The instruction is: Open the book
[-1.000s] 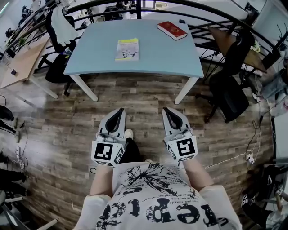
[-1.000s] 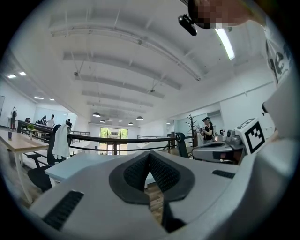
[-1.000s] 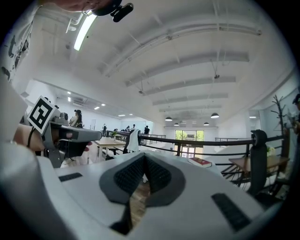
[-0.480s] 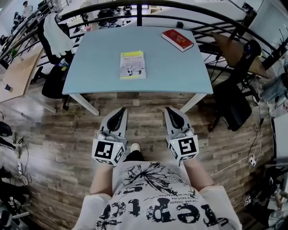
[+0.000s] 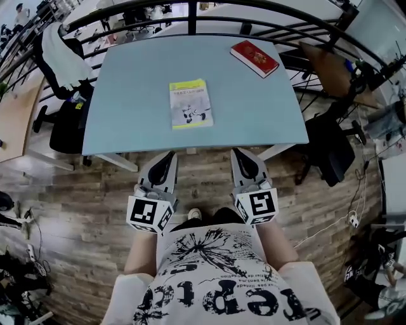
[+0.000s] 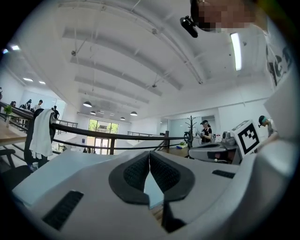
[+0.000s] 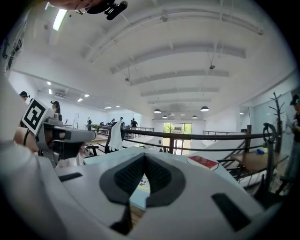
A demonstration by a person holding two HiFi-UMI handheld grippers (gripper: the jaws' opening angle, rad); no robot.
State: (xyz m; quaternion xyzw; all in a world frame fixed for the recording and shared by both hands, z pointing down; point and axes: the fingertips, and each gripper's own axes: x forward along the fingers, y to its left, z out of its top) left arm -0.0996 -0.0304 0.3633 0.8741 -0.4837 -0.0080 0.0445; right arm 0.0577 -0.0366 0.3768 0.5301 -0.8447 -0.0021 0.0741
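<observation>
A closed book with a yellow and white cover [image 5: 190, 103] lies flat near the middle of the light blue table [image 5: 127, 120]. A closed red book [image 5: 254, 58] lies at the table's far right corner and shows in the right gripper view too [image 7: 203, 162]. My left gripper [image 5: 169, 155] and right gripper [image 5: 239, 153] are held side by side at the table's near edge, short of the yellow book. Both point level toward the table. Each is shut, with its pads touching and nothing between them [image 6: 149, 157] [image 7: 144, 159].
A black railing [image 5: 190, 9] runs behind the table. A black chair with a white garment [image 5: 60, 63] stands at the left, another black chair [image 5: 330, 149] at the right beside a brown table [image 5: 333, 70]. Wood floor lies below, with cables at the right.
The table and both books have come closer and lower in the head view as the person walked forward. The grippers now reach the table's near edge, still shut.
</observation>
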